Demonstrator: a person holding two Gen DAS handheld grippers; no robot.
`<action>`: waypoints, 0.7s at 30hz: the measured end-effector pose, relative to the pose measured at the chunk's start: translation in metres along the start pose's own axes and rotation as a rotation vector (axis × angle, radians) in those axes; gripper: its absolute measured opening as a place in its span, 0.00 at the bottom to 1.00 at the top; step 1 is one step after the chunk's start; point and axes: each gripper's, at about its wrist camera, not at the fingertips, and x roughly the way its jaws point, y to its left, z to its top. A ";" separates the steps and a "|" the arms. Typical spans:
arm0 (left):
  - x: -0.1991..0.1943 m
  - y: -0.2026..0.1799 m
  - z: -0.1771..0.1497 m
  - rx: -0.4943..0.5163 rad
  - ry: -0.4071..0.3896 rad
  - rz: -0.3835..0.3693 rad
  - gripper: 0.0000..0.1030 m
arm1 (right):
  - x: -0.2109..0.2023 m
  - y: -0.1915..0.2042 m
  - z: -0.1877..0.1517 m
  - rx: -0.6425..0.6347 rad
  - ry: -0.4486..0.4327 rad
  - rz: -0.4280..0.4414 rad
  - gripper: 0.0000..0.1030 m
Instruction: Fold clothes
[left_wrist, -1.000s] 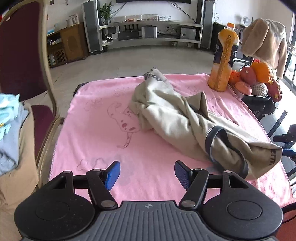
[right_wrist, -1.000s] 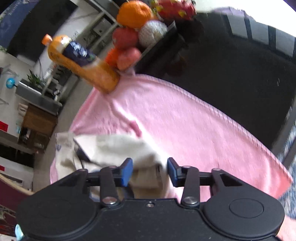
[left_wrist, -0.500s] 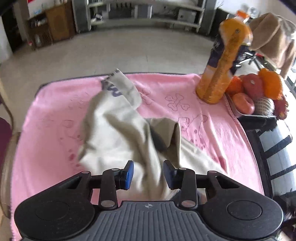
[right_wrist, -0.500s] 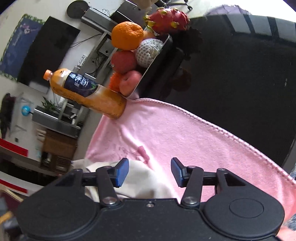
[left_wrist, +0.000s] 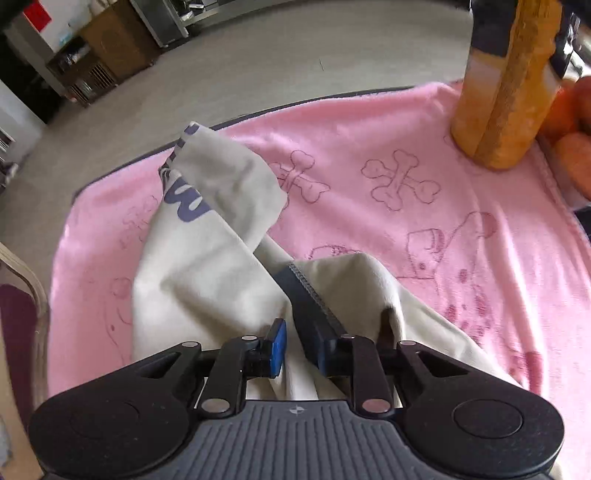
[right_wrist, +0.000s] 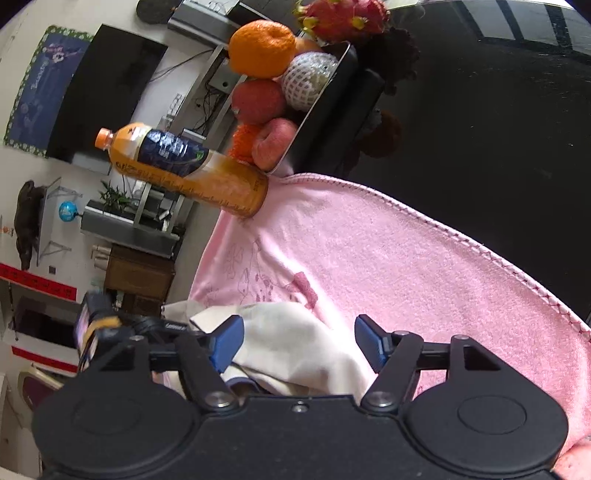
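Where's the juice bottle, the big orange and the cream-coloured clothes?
juice bottle (right_wrist: 192, 173), right wrist view, on its orange middle below the blue label.
big orange (right_wrist: 262, 50), right wrist view, on its peel.
cream-coloured clothes (left_wrist: 207, 273), left wrist view, on the broad pale fold.

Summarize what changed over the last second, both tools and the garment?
The left tool came in over the beige garment and its jaws have just been closing around the dark waistband; whether the pads press it is unclear. The right tool has just been opening, with cloth lying loose between its jaws. The juice bottle, fruit tray and pink towel stayed put.
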 end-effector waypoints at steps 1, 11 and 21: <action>0.000 -0.003 0.001 0.008 -0.001 0.008 0.33 | 0.001 0.000 0.000 -0.002 0.005 0.000 0.64; 0.012 -0.007 0.003 0.089 0.041 0.108 0.03 | 0.004 -0.002 0.000 0.001 0.015 -0.034 0.65; -0.088 0.093 -0.071 -0.077 -0.226 -0.013 0.02 | 0.010 -0.005 -0.005 0.016 0.037 -0.053 0.65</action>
